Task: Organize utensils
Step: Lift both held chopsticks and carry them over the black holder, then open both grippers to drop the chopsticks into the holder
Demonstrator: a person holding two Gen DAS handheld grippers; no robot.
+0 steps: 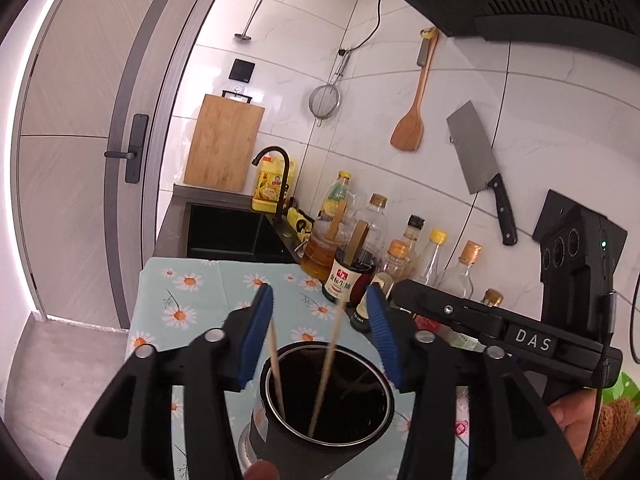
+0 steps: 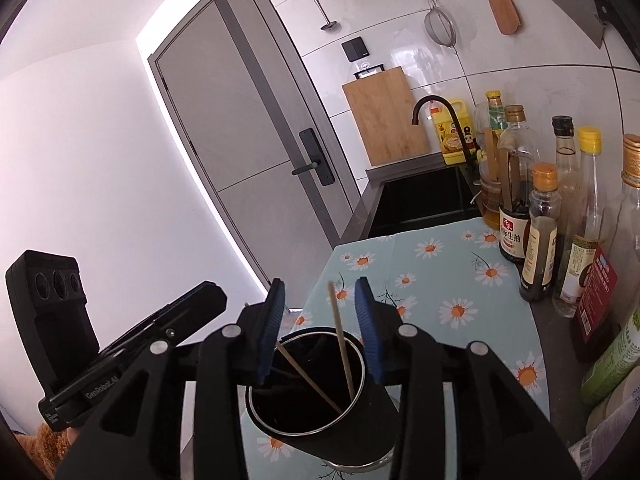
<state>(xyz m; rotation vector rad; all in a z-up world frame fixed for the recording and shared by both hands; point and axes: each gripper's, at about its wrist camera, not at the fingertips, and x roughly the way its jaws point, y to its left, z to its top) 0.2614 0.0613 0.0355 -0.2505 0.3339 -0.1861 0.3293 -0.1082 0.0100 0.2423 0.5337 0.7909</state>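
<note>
Two chopsticks (image 1: 326,364) leaning inside the black holder (image 1: 320,432), ends poking above its rim; holder standing on the daisy cloth (image 1: 192,300) at the counter's near end; left gripper (image 1: 320,300) hovering over it, blue pads parted, gripping nothing; right gripper (image 2: 320,292) likewise spread, one stick rising free between its pads; sauce bottles (image 2: 540,232) lining the wall beside; sink (image 2: 420,196) lying beyond.

cup (image 1: 320,420) base cut off, contents perhaps hidden

Bright doorway backlight, glossy tile glare, fisheye-warped dark edges
</note>
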